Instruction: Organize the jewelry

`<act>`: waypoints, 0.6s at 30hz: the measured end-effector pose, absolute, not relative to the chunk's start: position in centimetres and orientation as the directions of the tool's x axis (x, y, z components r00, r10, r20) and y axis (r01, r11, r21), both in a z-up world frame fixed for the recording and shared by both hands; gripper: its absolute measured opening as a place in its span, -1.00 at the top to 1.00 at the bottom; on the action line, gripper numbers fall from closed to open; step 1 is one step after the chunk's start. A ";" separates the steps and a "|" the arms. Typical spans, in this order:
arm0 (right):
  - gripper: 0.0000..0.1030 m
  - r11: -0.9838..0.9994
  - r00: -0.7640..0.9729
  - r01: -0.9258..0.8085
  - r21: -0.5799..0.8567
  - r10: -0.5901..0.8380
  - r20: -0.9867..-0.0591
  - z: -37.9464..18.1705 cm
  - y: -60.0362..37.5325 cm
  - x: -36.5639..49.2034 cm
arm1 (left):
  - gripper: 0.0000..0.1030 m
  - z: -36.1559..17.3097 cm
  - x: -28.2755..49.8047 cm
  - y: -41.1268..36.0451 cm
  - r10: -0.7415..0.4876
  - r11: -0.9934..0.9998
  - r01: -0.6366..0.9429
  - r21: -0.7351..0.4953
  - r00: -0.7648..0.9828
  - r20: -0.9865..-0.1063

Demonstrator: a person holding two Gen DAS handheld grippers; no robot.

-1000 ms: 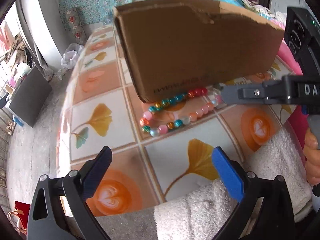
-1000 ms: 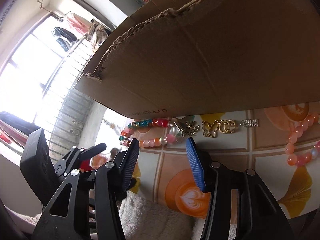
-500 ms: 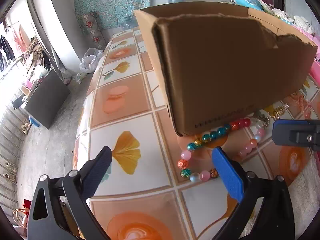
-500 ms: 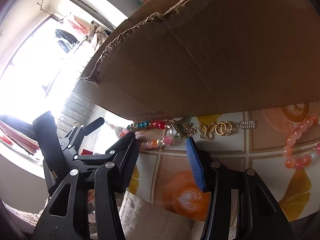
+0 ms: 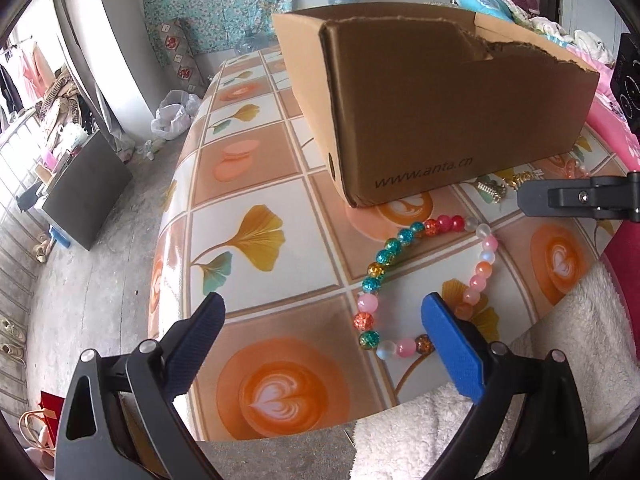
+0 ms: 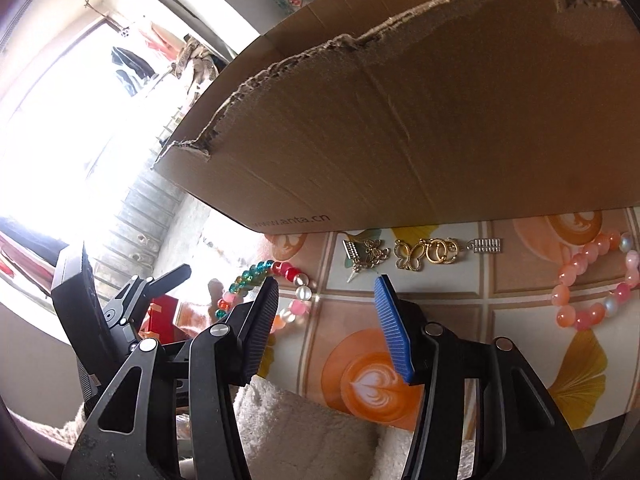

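Beaded bracelet [image 5: 428,280]: teal, red, pink, frosted beads, looped flat.

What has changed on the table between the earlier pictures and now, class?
Only the left gripper moved: it swung sideways and now frames the multicoloured bead bracelet. Nothing was grasped or released. The right gripper stayed open and empty; the cardboard box and gold charms stayed put.

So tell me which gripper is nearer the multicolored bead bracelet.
Left. The left gripper hovers right over the multicolored bead bracelet, its blue pad covering part of the loop. The right gripper sits off its far end, aimed at the gold charms.
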State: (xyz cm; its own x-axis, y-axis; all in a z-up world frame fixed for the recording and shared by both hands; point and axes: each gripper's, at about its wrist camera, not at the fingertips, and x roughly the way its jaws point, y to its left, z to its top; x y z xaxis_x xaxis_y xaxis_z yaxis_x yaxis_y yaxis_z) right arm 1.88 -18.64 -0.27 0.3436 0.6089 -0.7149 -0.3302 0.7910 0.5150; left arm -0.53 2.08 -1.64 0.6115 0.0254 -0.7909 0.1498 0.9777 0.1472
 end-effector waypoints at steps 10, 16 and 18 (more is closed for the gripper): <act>0.34 0.802 0.354 -0.444 0.400 0.567 -0.744 0.1 -14.6 1.1 | -0.13 -1.0 -0.3 1.9 -0.093 0.981 0.190 0.030 0.604 -0.792; 0.48 0.814 0.353 -0.457 0.357 0.535 -0.767 -0.5 -12.3 1.7 | 0.07 -1.6 0.2 1.8 -0.119 0.985 0.172 -0.023 0.575 -0.809; 0.61 0.817 0.347 -0.452 0.357 0.530 -0.774 -0.9 -12.1 2.1 | 0.15 -1.6 0.3 1.7 -0.113 0.986 0.165 -0.019 0.581 -0.806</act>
State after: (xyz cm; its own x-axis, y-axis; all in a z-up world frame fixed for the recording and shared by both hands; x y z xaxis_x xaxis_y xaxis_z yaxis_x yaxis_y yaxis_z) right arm 2.15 -12.05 -0.91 0.3465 0.5300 -0.7739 -0.4524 0.8172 0.3571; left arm 0.35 1.65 -1.62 0.5808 -0.1128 -0.8062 0.1655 0.9860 -0.0188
